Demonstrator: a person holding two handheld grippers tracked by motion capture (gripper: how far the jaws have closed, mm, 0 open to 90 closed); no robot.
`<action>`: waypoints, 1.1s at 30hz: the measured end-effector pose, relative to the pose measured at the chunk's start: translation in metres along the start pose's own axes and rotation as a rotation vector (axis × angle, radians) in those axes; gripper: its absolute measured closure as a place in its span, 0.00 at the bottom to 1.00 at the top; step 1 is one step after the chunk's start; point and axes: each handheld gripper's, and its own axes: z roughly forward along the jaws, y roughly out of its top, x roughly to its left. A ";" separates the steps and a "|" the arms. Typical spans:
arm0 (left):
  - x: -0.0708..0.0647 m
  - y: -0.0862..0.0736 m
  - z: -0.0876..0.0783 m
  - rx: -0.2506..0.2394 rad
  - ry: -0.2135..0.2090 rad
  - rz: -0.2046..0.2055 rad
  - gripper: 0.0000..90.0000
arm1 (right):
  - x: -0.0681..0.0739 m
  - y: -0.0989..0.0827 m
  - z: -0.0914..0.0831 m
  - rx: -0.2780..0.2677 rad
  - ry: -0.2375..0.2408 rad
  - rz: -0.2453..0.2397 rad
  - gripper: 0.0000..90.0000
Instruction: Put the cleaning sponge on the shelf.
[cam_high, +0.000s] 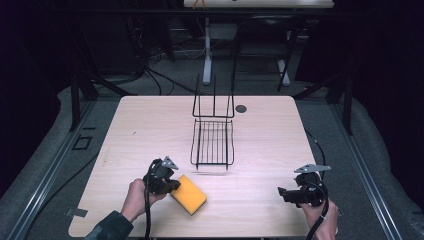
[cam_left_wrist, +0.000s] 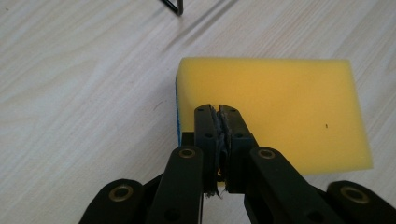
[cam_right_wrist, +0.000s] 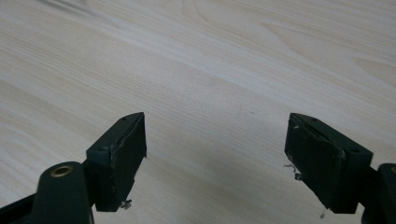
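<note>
My left tool (cam_high: 172, 187) is closed on the near edge of the yellow sponge (cam_high: 190, 194), which lies on the table (cam_high: 150, 125) at lower centre-left of the high view, just below the wire rack (cam_high: 213, 142). My right tool (cam_high: 281, 192), lower right, stands open over bare table.

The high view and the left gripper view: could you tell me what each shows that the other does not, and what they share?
The high view alone shows the right gripper with jaws open, and the whole wire rack. The left gripper view alone shows the blue layer along the sponge's edge. Both show the left gripper shut on the yellow sponge on the wooden table.
</note>
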 end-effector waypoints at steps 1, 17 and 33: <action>0.000 0.000 -0.002 -0.006 0.009 -0.001 0.97 | 0.000 0.000 0.000 0.000 -0.001 0.000 0.23; 0.000 0.004 -0.027 -0.085 0.020 0.009 0.98 | 0.000 0.000 0.001 0.007 -0.001 -0.006 0.22; -0.004 0.012 -0.046 -0.149 0.025 0.021 0.98 | 0.000 0.000 0.002 0.016 -0.005 -0.007 0.22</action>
